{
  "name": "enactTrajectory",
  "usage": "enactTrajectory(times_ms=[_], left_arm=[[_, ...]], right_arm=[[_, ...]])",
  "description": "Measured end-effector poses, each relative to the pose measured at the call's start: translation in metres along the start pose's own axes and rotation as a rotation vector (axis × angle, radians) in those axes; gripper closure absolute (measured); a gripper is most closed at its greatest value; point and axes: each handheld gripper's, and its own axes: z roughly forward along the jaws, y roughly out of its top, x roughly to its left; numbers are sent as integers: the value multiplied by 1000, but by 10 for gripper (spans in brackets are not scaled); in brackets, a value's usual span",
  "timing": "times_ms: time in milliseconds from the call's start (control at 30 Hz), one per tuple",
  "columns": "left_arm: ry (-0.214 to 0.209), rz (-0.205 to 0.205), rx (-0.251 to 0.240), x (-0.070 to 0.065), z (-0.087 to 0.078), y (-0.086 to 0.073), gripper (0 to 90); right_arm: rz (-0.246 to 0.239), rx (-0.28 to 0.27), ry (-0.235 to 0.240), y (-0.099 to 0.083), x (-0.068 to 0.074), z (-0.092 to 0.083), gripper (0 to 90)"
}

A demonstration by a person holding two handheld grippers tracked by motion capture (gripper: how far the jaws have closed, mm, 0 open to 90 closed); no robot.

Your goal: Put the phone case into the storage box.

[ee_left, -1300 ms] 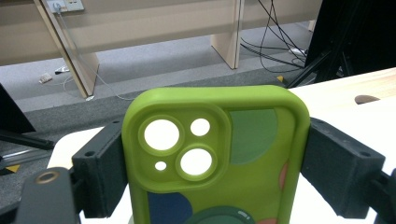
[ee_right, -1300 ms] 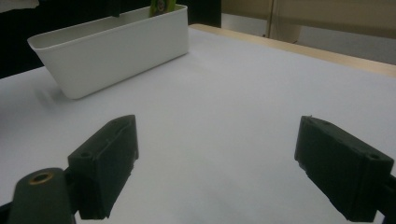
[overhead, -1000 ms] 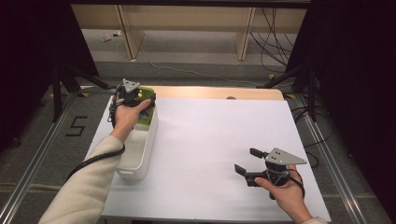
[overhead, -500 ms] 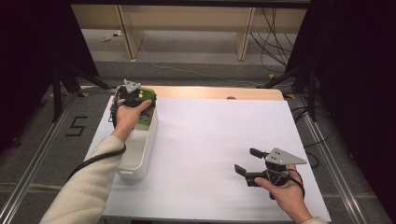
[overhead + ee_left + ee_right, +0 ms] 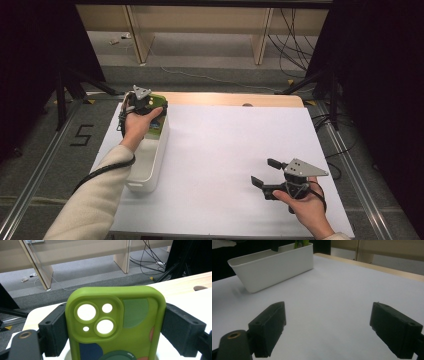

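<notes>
A lime-green phone case (image 5: 115,325) with camera cut-outs and coloured patches stands upright between the jaws of my left gripper (image 5: 115,333), which press on its two long edges. From above, my left gripper (image 5: 153,106) holds the phone case (image 5: 159,102) over the far end of a white bin (image 5: 150,170) at the table's left. My right gripper (image 5: 263,172) hovers low over the white table sheet (image 5: 225,145) at the front right, jaws wide apart with nothing between them. Its own view shows the right gripper (image 5: 334,325) aimed towards the white bin (image 5: 274,267), with the case's green edge (image 5: 302,243) above the bin's far end.
A wooden table edge (image 5: 240,98) runs along the far side of the sheet. Beyond it are the floor, desk legs (image 5: 262,37) and cables (image 5: 295,30). Dark stands flank both sides.
</notes>
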Motion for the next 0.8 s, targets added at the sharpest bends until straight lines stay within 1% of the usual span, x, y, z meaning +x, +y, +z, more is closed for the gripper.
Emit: enactTrajectory(times_ms=[33,800], left_arm=[[0,0,1,0,0,0,159],[1,-6,14,1,5,-3,159]], right_arm=[[-6,1,0,0,0,0,153],[-4,-2,0,0,0,0,153]])
